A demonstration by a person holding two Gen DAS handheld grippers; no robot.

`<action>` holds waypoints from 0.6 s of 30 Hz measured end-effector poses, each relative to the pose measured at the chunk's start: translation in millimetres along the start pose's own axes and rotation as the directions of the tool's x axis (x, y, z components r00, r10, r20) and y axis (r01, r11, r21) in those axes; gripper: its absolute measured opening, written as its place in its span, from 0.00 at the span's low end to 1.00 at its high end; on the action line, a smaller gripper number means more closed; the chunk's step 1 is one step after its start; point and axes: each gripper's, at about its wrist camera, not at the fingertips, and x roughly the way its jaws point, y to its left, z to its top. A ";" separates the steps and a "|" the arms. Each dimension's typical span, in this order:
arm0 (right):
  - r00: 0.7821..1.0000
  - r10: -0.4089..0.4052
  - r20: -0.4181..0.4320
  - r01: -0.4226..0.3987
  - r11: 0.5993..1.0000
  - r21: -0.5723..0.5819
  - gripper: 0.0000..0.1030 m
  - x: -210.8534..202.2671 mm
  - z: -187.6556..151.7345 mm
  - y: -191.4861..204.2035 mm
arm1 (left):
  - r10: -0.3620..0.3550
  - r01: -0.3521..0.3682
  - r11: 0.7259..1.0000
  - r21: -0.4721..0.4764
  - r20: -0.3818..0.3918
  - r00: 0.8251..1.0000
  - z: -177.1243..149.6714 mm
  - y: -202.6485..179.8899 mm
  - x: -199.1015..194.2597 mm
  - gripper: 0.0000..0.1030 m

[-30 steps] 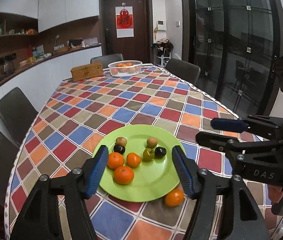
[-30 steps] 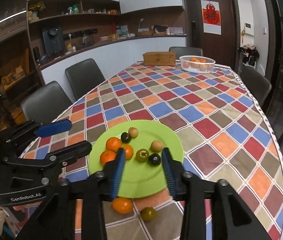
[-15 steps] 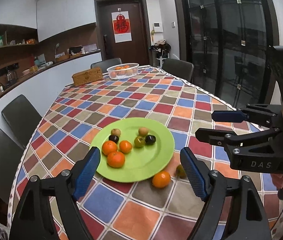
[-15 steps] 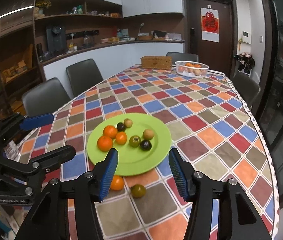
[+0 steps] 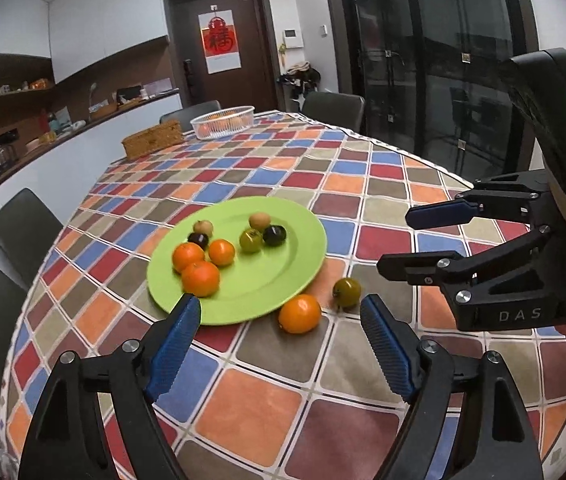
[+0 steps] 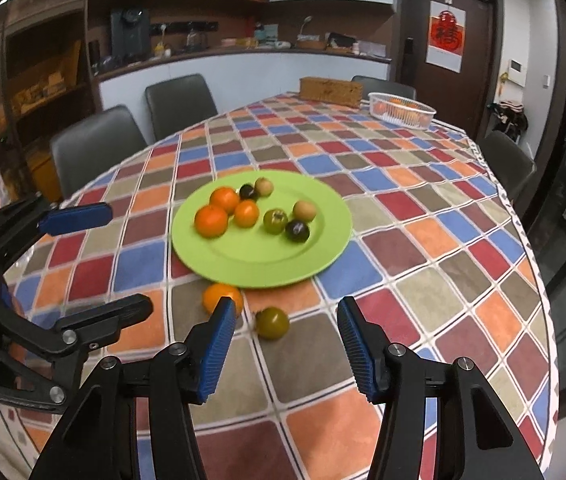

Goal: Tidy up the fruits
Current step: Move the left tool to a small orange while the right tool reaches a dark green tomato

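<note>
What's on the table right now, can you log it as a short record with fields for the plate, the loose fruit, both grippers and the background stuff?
plate: green plate on the checkered tablecloth, holding three oranges, two dark fruits, two brownish fruits and one green fruit
loose fruit: orange and green fruit on the cloth beside the plate's near edge
left gripper: open, empty, above the cloth
right gripper: open, empty, nearest the loose green fruit
background: white basket with oranges and wicker box at the far end
</note>
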 end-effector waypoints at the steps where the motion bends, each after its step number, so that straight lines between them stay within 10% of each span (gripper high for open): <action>1: 1.000 0.003 -0.005 -0.003 1.000 -0.004 0.52 2.4 -1.3 0.3 | -0.005 0.005 1.000 0.001 -0.004 1.000 -1.4 0.2 3.2 0.79; 18: 0.992 0.060 -0.114 -0.065 0.997 -0.038 0.52 51.7 -14.2 -2.2 | -0.087 0.085 0.996 -0.026 -0.128 0.988 -14.6 5.3 54.4 0.59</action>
